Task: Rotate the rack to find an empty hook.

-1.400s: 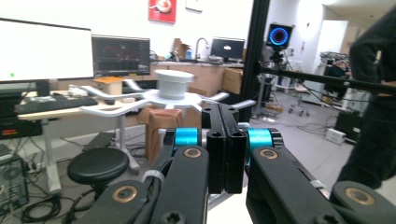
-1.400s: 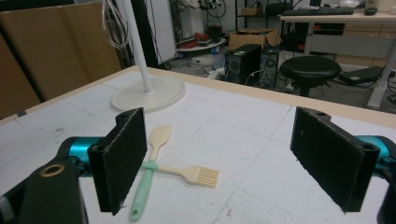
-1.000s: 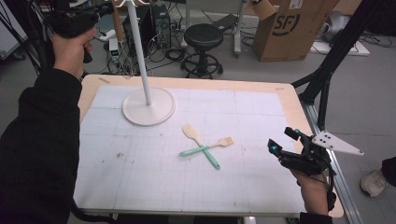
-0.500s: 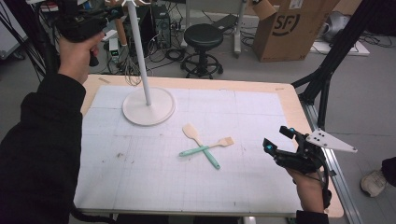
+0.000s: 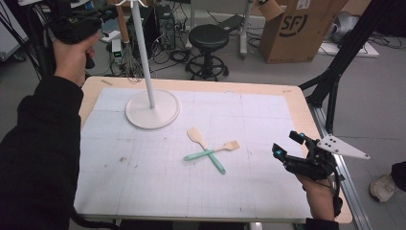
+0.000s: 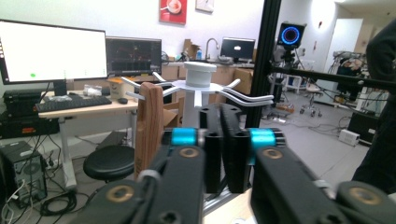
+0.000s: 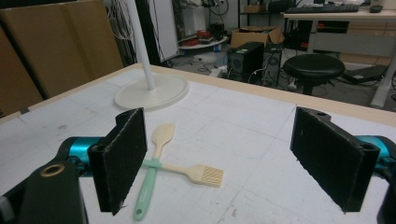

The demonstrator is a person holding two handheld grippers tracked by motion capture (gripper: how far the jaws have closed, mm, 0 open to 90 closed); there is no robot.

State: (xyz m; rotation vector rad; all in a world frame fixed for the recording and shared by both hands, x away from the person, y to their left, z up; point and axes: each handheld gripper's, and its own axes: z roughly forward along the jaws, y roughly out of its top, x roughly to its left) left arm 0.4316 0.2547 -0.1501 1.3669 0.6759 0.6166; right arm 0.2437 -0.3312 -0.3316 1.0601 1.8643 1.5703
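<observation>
Two utensils lie crossed at mid-table: a wooden spatula [image 5: 195, 135] [image 7: 161, 134] with a mint-green handle and a small brush [image 5: 232, 144] [image 7: 206, 175]. A white stand rises from its round base [image 5: 152, 109] [image 7: 152, 92] at the back left. In the left gripper view its hooked top [image 6: 201, 74] shows, with a wooden piece [image 6: 149, 126] hanging beside it. My left gripper [image 5: 103, 17] [image 6: 223, 112] is raised by that top; its jaws have just been opening but still stand together with nothing between them. My right gripper [image 5: 287, 144] [image 7: 224, 140] hovers open near the table's front right, facing the utensils.
A black stool [image 5: 207, 38] and a cardboard box [image 5: 297, 28] stand on the floor behind the table. Black frame legs [image 5: 330, 91] rise past the table's right edge [image 5: 306, 120]. Desks with monitors [image 6: 51, 51] fill the room beyond the stand.
My left hand and its gripper have edged slightly toward the stand's pole near the top. The right gripper and the two utensils have stayed in place.
</observation>
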